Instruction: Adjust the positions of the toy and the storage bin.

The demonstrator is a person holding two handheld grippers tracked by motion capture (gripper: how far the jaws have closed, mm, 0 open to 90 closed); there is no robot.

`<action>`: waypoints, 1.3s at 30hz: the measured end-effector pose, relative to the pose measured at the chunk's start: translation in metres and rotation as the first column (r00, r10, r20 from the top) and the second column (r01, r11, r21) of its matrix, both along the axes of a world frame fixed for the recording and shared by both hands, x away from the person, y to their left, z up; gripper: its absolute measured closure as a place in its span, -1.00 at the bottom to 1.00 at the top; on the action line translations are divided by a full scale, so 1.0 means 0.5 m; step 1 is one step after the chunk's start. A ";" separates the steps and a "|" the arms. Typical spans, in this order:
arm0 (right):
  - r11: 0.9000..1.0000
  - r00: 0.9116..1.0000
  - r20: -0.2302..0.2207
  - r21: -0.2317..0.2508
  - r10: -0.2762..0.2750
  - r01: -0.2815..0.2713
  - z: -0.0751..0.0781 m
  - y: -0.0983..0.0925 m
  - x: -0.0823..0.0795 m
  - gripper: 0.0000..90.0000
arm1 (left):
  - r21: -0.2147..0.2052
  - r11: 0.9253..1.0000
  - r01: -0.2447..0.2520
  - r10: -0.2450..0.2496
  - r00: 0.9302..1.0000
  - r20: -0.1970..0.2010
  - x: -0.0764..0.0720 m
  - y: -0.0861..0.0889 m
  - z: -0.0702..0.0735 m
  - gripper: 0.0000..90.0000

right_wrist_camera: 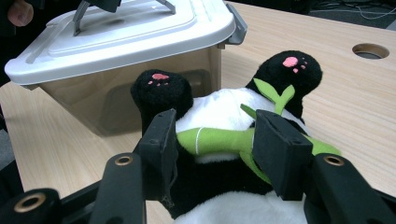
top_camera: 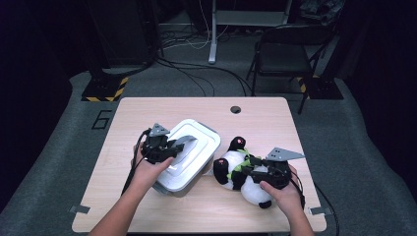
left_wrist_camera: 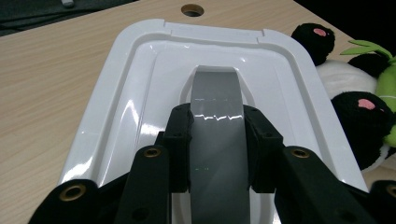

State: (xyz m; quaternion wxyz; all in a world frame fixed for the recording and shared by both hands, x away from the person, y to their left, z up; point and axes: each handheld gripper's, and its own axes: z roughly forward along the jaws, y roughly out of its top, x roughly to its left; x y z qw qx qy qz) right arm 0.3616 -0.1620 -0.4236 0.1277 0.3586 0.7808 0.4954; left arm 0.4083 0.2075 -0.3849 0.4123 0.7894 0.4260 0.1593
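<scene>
one lidded box, one plush panda, two hand-held grippers, each gripping.

Both forearms bare, no sleeves. Left gripper and right gripper: black angular bodies, brass-ringed screw holes along black jaws, grey three-cornered top plates, black trailing cables.

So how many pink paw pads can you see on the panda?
2: one on the black paw near the storage box, one on the paw toward the table's hole. Other paws may be hidden.
</scene>
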 end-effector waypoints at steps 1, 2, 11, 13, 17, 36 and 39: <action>1.000 1.000 -0.002 0.000 -0.001 0.001 -0.001 0.000 0.000 0.09 | -0.001 1.000 -0.002 0.002 1.000 -0.001 0.000 0.000 0.000 0.48; 1.000 1.000 -0.004 0.002 -0.002 0.002 -0.001 0.001 0.000 0.09 | 0.000 1.000 -0.003 0.003 1.000 -0.001 0.001 0.001 0.000 0.48; 1.000 1.000 -0.009 0.011 -0.003 0.003 -0.004 -0.002 0.002 0.09 | -0.029 0.999 -0.014 0.013 1.000 -0.004 -0.003 0.005 0.007 0.48; 1.000 1.000 -0.009 0.011 -0.003 0.003 -0.004 -0.002 0.002 0.09 | -0.029 0.999 -0.014 0.014 1.000 0.001 -0.003 0.006 0.009 0.48; 1.000 1.000 -0.012 0.012 -0.003 0.003 -0.005 -0.002 0.002 0.09 | -0.024 1.000 -0.015 0.015 1.000 0.009 -0.005 0.010 0.018 0.48; 1.000 1.000 -0.016 0.019 -0.009 0.009 -0.006 -0.005 0.003 0.09 | -0.051 0.995 -0.086 0.088 0.995 0.050 -0.010 0.099 0.062 0.48; 1.000 1.000 -0.017 0.019 -0.011 0.011 -0.008 -0.005 0.003 0.09 | -0.063 0.993 -0.104 0.107 0.993 0.052 -0.013 0.117 0.065 0.48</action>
